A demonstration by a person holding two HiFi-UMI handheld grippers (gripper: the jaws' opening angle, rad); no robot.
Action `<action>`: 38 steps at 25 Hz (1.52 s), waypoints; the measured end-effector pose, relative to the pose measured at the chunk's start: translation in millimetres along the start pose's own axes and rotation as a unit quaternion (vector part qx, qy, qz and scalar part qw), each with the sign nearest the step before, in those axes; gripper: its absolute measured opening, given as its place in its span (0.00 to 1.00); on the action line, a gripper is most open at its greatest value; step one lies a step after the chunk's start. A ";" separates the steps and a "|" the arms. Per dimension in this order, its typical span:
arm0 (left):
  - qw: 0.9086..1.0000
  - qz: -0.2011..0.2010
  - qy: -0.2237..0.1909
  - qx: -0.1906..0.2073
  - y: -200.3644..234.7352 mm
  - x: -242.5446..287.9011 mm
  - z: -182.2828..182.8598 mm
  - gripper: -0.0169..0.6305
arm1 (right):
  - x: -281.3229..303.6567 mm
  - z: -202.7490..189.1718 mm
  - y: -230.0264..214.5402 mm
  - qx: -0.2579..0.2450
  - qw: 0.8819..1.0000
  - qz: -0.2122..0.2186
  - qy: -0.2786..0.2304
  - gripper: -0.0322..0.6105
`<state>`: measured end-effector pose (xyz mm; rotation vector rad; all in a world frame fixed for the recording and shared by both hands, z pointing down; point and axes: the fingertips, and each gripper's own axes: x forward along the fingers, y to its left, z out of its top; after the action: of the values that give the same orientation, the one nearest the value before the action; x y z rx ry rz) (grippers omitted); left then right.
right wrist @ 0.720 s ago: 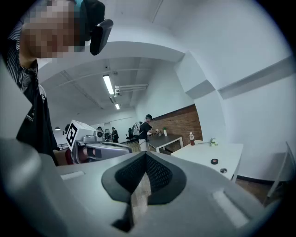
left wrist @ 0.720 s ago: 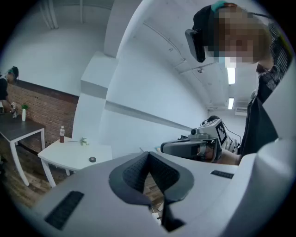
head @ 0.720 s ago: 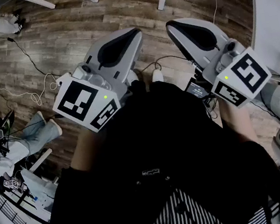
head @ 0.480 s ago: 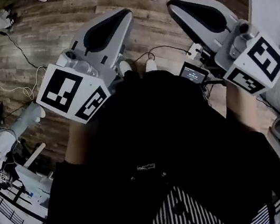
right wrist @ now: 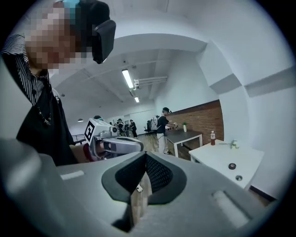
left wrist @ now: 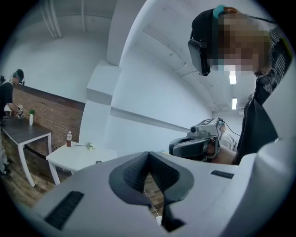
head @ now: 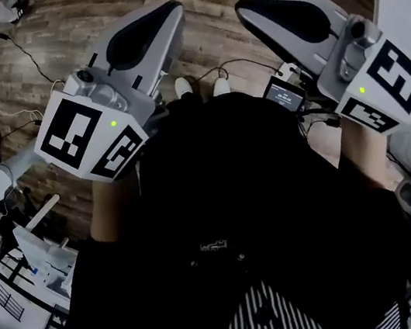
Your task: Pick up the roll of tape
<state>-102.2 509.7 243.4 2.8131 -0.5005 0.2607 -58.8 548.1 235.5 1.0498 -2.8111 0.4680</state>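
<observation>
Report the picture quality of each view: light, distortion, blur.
Head view: dim and grey, floor planks bowed by the wide lens, dark clothing almost featureless. Left gripper view: black fisheye ring, white walls bright, ceiling lights blown out. Right gripper view: same ring, strip light glaring, far people small and soft.

A white table (right wrist: 217, 155) is being shown against a pale wall, with a small bottle (right wrist: 212, 137) being kept upright at its far edge and a pale sprig (right wrist: 232, 144) being left lying near the bottle. Beyond the white table, a dark table (right wrist: 185, 136) is being worked at by a standing person (right wrist: 163, 125), and both are being backed by a brick wall (right wrist: 203, 115). Farther beyond the white table, more people (right wrist: 125, 126) are being lit by ceiling strip lights (right wrist: 126, 78).
</observation>
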 end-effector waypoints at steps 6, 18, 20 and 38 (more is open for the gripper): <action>1.000 -0.002 -0.002 -0.010 -2.8 10.9 -5.8 0.04 | -3.7 -9.9 -6.9 0.024 1.000 0.017 -0.008 0.05; 0.997 -0.073 -0.009 -0.010 21.1 49.9 3.8 0.04 | -7.6 0.3 -47.4 0.050 0.996 -0.067 -0.016 0.05; 0.996 -0.086 -0.012 -0.004 30.9 57.8 12.0 0.04 | -4.4 6.5 -56.2 0.041 0.996 -0.083 -0.007 0.05; 0.993 -0.116 -0.012 0.006 175.9 38.7 43.4 0.04 | 145.8 66.5 -102.2 0.016 0.996 -0.082 0.005 0.05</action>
<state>-124.3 325.9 251.9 2.8547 -0.1724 0.1826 -101.6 363.1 227.5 1.2686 -2.6886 0.4999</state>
